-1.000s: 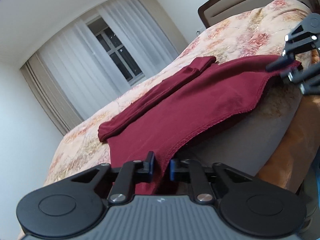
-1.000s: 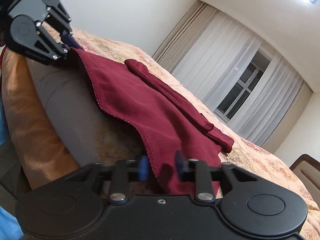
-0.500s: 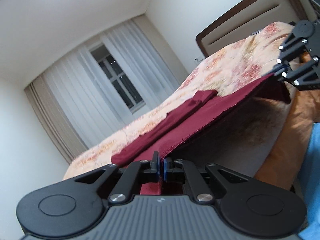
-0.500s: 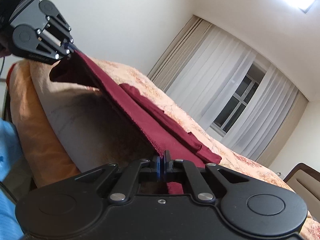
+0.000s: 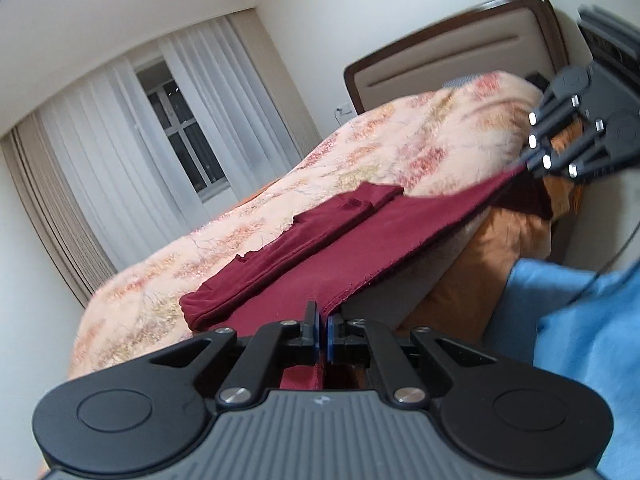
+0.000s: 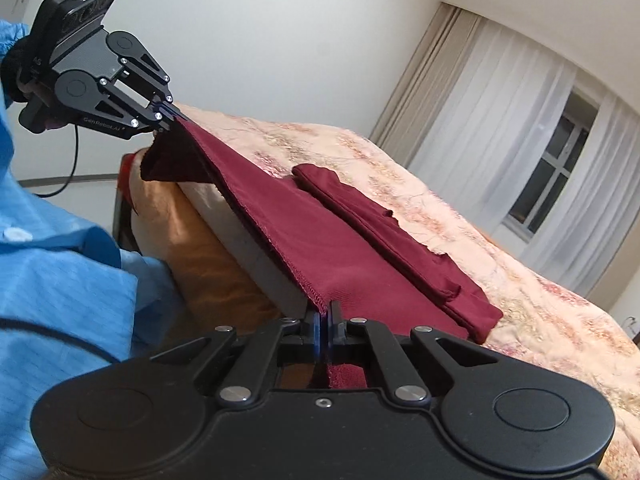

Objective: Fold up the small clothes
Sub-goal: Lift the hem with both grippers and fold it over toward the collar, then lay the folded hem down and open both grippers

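Observation:
A dark red garment (image 5: 360, 240) (image 6: 340, 248) lies on the flowered bedspread (image 5: 400, 148) (image 6: 460, 200), with one part folded into a long strip on its far side. My left gripper (image 5: 323, 330) is shut on the hemmed near edge at one corner. My right gripper (image 6: 324, 330) is shut on the same edge at the other corner. Each gripper shows in the other's view, the right gripper (image 5: 524, 164) and the left gripper (image 6: 170, 118), both pinching the cloth. The near edge hangs stretched between them, lifted off the bed.
A brown and beige headboard (image 5: 452, 64) stands at the bed's end. Curtains and a window (image 5: 180, 132) (image 6: 552, 176) fill the far wall. An orange sheet (image 6: 208, 256) covers the bed's side. A person's blue sleeve (image 6: 60, 272) (image 5: 580, 340) is close by.
Both grippers closed on the garment's near edge, then rose with it. The edge went from lying on the bed to stretched taut in the air between them.

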Demonstrator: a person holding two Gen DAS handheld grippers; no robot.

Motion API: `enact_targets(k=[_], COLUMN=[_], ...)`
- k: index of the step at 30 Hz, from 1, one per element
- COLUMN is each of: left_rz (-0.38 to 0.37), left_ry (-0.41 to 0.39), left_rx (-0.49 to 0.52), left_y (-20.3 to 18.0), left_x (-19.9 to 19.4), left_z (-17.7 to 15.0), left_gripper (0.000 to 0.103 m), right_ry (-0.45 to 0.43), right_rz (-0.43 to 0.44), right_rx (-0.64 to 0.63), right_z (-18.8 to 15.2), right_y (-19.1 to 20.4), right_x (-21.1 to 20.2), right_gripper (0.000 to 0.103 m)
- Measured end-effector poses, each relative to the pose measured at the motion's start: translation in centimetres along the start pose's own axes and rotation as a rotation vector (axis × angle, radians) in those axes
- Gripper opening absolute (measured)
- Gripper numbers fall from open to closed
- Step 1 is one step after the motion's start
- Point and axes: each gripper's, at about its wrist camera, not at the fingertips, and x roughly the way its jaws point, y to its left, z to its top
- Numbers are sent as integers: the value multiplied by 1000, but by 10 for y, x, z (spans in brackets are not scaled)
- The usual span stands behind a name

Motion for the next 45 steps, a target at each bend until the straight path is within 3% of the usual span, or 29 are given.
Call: enact_targets(k=[5, 11, 16, 20, 24, 29, 34, 37, 39, 40, 41, 42, 43, 45], left_rz=[-32, -51, -71, -105, -149, -185, -205, -229, -241, -247, -257, -256, -243, -237], left_ry=[-29, -72, -75, -18, 72, 180, 261, 290, 298, 306, 315, 317, 308, 285], left_rx=[-103, -125, -217, -291, -385, -504, -595, -629, -662, -676, -686, -693, -698, -694], left_y=[39, 96, 151, 189, 224, 253, 261, 260, 261, 263, 265, 267, 268, 271], left_x=[12, 49, 122, 198, 279, 367, 420, 433, 434, 434, 435, 433, 429, 419], left_z=[30, 82, 123, 136, 125, 85, 46, 30, 25, 21, 19, 19, 18, 19], left_gripper=[2, 2, 2, 3, 2, 3, 3, 5, 15, 34, 64, 87, 92, 93], right_ry=[-36, -110, -118, -78, -22, 63, 132, 160, 179, 185, 189, 191, 192, 180], right_rz=[36, 11, 20, 43, 91, 130, 147, 154, 157, 154, 152, 148, 138, 113], right_rx=[7, 20, 91, 169, 267, 375, 442, 465, 483, 489, 494, 504, 518, 549], right_z=[25, 68, 102, 114, 106, 78, 50, 35, 29, 26, 24, 21, 19, 17], right_y=[-26, -108, -184, -238, -281, -309, -306, -300, -299, -301, -301, -304, -306, -312], right_x=[13, 44, 98, 163, 233, 316, 377, 397, 406, 409, 410, 413, 413, 408], right_gripper=[2, 2, 2, 3, 3, 3, 3, 4, 8, 11, 17, 29, 35, 60])
